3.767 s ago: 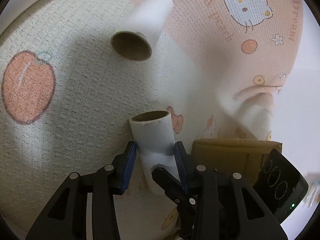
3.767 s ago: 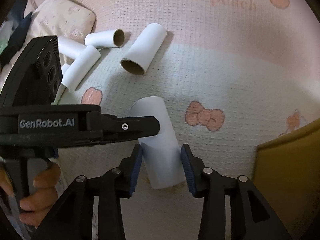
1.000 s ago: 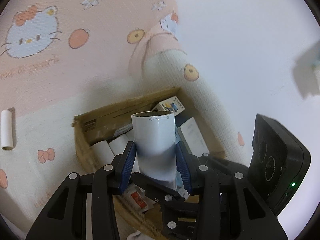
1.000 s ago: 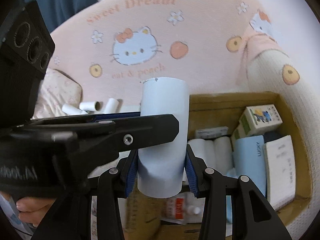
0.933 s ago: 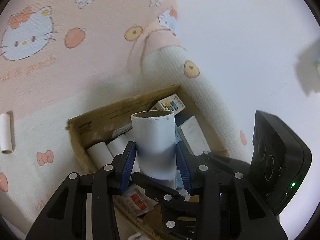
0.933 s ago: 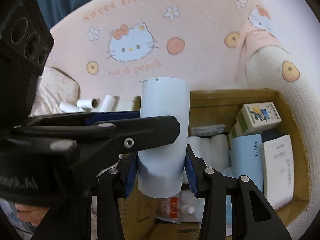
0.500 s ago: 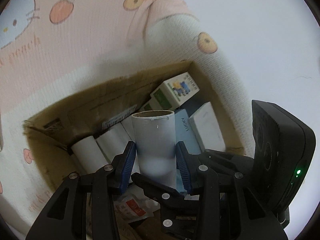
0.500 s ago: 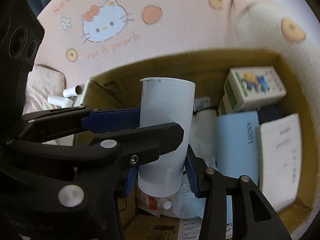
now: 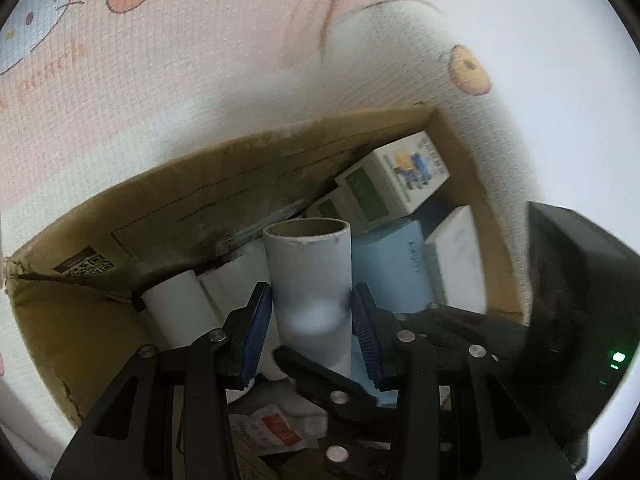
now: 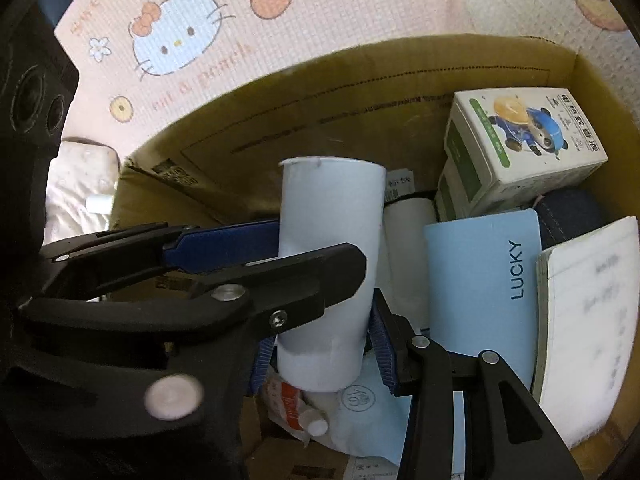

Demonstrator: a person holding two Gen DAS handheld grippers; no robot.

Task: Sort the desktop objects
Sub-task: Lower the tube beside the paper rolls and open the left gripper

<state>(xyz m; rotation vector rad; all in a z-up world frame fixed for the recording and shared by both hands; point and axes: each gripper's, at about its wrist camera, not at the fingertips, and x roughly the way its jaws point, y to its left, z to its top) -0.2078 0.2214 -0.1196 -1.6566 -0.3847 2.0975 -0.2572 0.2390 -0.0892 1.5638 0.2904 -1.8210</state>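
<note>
A white cardboard tube (image 9: 308, 276) (image 10: 328, 208) stands upright over the open cardboard box (image 9: 192, 208) (image 10: 360, 92). My left gripper (image 9: 311, 294) is shut on it, blue pads (image 9: 256, 320) pressed to both sides. My right gripper (image 10: 320, 344) is shut on the same tube lower down, crossing under the left one. The left gripper (image 10: 320, 248) reaches in from the left in the right wrist view and hides the right gripper's left finger. The tube's lower end hangs just above the box's contents.
Inside the box lie white rolls (image 9: 176, 312), a green-and-white carton (image 10: 528, 140), a blue "LUCKY" booklet (image 10: 480, 272), a white notebook (image 10: 588, 328) and a sachet (image 10: 292, 404). The box sits on a pink cartoon-cat blanket (image 10: 172, 40). A loose tube (image 10: 100, 202) lies outside, left.
Both grippers have carried the tube from above the blanket down over the box. The box now fills both views, and the tube is tilted more steeply downward.
</note>
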